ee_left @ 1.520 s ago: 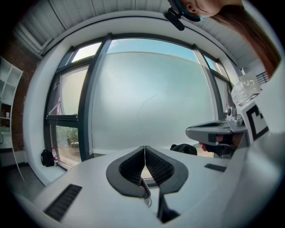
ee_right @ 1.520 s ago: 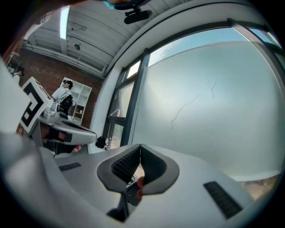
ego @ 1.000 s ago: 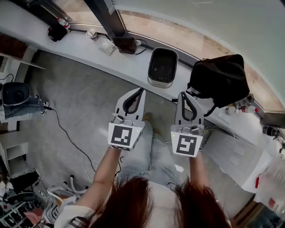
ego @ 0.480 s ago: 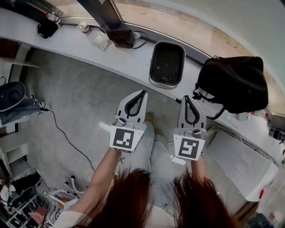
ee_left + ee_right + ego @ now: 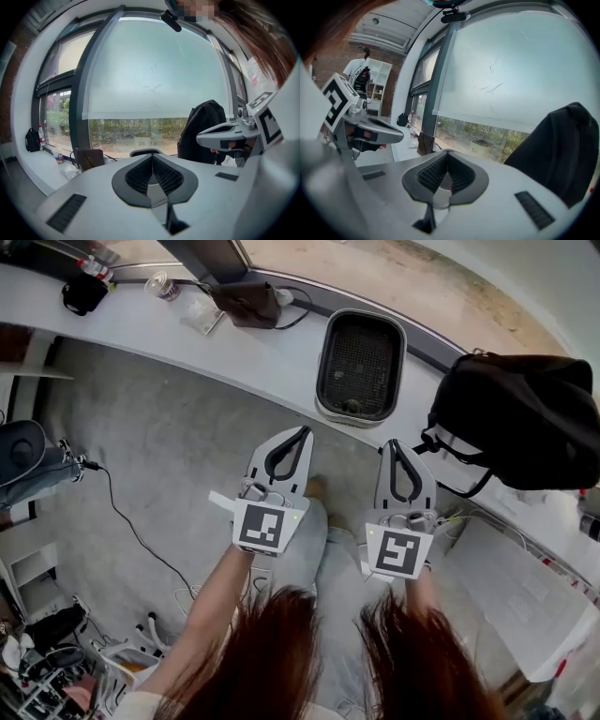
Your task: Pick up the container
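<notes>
Left gripper [image 5: 300, 433] and right gripper [image 5: 392, 446] closed, empty.
I see the container [image 5: 361, 362] ahead of both, on the tabletop [image 5: 234, 348].

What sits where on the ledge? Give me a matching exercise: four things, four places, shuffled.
Things:
1. container
2. black bag
3. can
4. brown pouch

Places:
A. at the foot of the window post
B. furthest right
C. between pouch and bag
D. furthest left

Pairs: 1-C, 2-B, 3-D, 4-A
</notes>
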